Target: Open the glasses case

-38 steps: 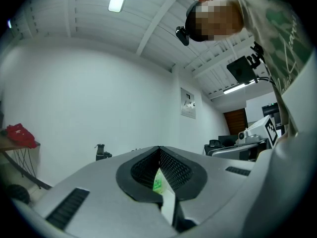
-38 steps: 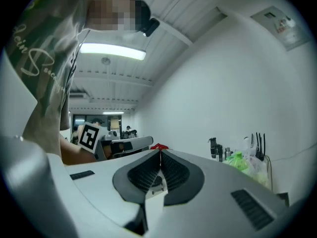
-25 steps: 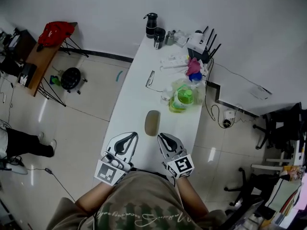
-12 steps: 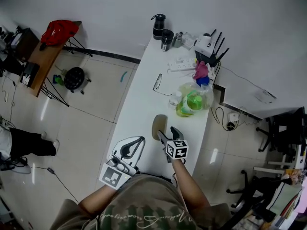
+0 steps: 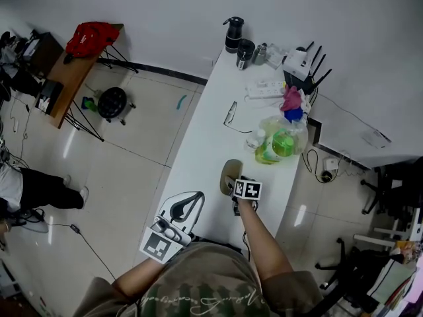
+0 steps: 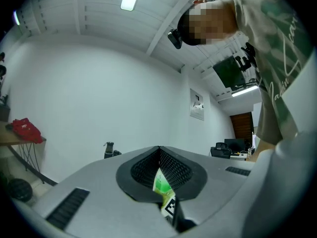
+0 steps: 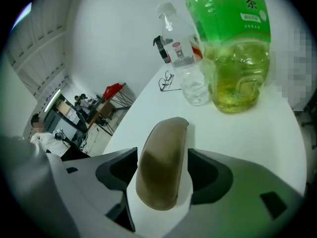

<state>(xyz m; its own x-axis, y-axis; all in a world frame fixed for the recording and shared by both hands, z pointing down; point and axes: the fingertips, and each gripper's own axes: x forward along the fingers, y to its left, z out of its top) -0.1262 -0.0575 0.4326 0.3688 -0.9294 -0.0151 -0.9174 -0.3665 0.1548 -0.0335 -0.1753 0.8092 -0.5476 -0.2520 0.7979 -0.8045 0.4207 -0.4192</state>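
Observation:
The glasses case (image 5: 229,172), a tan-brown oval shell, lies closed on the white table (image 5: 205,144). My right gripper (image 5: 232,182) points steeply down over its near end. In the right gripper view the case (image 7: 161,162) lies lengthwise between the two jaws of the right gripper (image 7: 161,158). These have just been opening, and thin gaps show on both sides, so the pads do not press it. My left gripper (image 5: 180,209) hangs near the table's front edge, left of the case. Seen from its own camera, the left gripper (image 6: 159,151) is shut and empty, pointing level.
A green drink bottle (image 7: 237,48) and a small clear bottle (image 7: 185,58) stand just beyond the case. Spectacles (image 5: 229,113) lie further along the table, with a power strip (image 5: 264,88), a router (image 5: 301,61) and a black flask (image 5: 232,34) at the far end.
My right gripper dropped from beside the left one down to the case, tilting downward, and its jaws went from shut to open around the case. The left gripper shifted only slightly.

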